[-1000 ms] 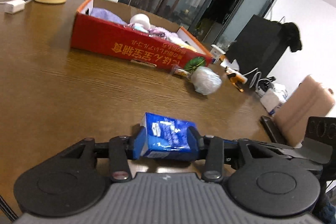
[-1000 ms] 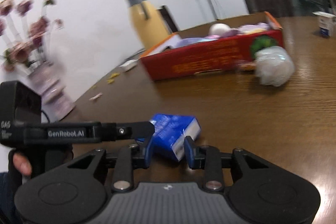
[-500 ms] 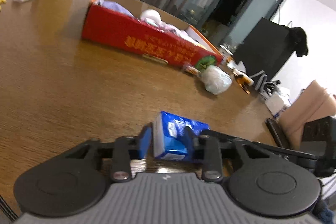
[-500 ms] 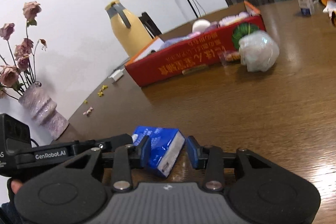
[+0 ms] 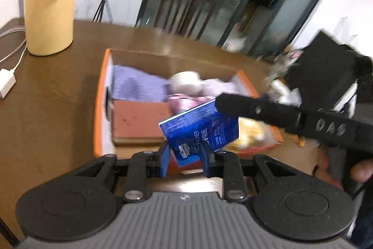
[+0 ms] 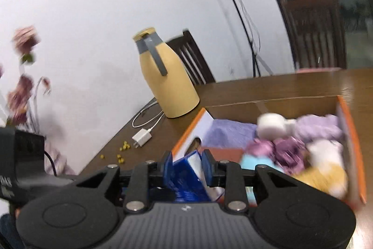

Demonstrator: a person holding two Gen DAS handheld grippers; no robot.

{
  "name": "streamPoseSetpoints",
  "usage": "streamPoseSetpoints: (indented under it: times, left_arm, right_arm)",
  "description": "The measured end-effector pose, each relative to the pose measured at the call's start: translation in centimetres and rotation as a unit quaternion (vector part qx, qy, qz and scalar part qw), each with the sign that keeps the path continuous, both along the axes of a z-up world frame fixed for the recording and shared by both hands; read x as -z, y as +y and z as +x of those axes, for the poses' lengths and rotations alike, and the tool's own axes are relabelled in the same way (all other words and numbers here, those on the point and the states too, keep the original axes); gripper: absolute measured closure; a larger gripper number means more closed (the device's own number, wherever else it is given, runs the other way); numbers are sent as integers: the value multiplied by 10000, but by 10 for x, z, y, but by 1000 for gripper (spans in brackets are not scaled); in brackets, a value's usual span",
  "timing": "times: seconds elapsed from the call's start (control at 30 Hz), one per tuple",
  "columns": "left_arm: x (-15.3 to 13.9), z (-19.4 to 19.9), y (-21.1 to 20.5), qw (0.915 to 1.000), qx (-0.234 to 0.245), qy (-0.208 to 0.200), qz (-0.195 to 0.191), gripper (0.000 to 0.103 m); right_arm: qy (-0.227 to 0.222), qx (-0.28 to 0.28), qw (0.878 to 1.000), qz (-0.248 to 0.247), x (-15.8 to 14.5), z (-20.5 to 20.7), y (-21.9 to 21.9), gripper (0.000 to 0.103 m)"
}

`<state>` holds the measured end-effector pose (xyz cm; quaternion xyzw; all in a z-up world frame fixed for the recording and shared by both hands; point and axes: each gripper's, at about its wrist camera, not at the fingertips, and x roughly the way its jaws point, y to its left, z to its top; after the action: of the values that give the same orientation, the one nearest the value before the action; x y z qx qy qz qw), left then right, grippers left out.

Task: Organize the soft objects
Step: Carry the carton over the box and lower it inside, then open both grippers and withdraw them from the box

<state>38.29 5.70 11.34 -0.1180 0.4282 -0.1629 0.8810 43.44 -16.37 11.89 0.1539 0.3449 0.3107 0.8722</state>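
Both of your hand-held grippers grip one blue tissue pack (image 5: 201,130), held in the air over the near edge of the orange cardboard box (image 5: 100,109).

In the left wrist view, your left hand-held gripper (image 5: 184,156) pinches the pack's lower corner at bottom centre, its jaws having just closed in. The pack tilts up to the right, where your right tool's black bar crosses it. Part of your hand (image 5: 360,170) shows at the right edge.

Only the right wrist view shows your right hand-held gripper (image 6: 187,169), jaws just narrowed onto the pack's end. It alone shows blurred pink flowers (image 6: 22,85) at left, and a white charger (image 6: 142,138) on the brown surface (image 6: 268,88). The yellow jug (image 6: 166,81) and the soft purple and white items (image 6: 293,134) in the box appear in both views.
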Motion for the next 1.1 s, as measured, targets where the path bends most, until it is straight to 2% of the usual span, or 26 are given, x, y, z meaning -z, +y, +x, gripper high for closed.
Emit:
streamPoseSetpoints:
  times: [0.07, 0.13, 0.23, 0.37, 0.53, 0.63, 0.67, 0.7, 0.73, 0.9, 1.0, 1.1]
  left_arm:
    - [9, 24, 7, 9995, -72, 296, 63, 76]
    - [18, 35, 12, 9991, -164, 352, 175, 76]
    - [28, 40, 22, 9990, -154, 411, 116, 76]
    - [49, 36, 27, 9980, -70, 565, 279, 74]
    - [48, 28, 25, 9980, 22, 311, 557, 71]
    - [44, 33, 29, 9985, -134, 306, 440, 69]
    - [41, 33, 28, 9984, -208, 225, 472, 66]
    - [37, 31, 24, 9981, -292, 98, 528, 55]
    - [30, 26, 22, 9976, -398, -108, 552, 51]
    - [-19, -1, 20, 9944, -514, -760, 521, 49]
    - [-46, -24, 17, 9898, -538, -1148, 646, 41]
    - [-61, -45, 11, 9870, -518, -1343, 711, 40]
  right_arm:
    - [324, -23, 9995, -12, 7, 29, 11, 77]
    - [511, 0, 9987, -91, 20, 40, 20, 79]
    - [772, 80, 9967, -254, 49, 48, 26, 78]
    - [1248, 30, 9921, -115, 82, 49, 26, 78]
    - [1161, -74, 9928, -275, 93, 44, 37, 79]
    - [1098, 11, 9933, -351, 93, 45, 40, 78]
    - [1088, -19, 9932, -420, 92, 45, 43, 77]
    - [1055, -53, 9930, -525, 90, 44, 47, 73]
    - [988, -68, 9930, -639, 87, 42, 49, 72]
    - [188, 69, 9948, -995, 35, 18, 42, 72]
    - [-215, 222, 9942, -1035, 0, -4, 16, 66]
    - [-514, 470, 9911, -1136, -24, -30, -18, 61]
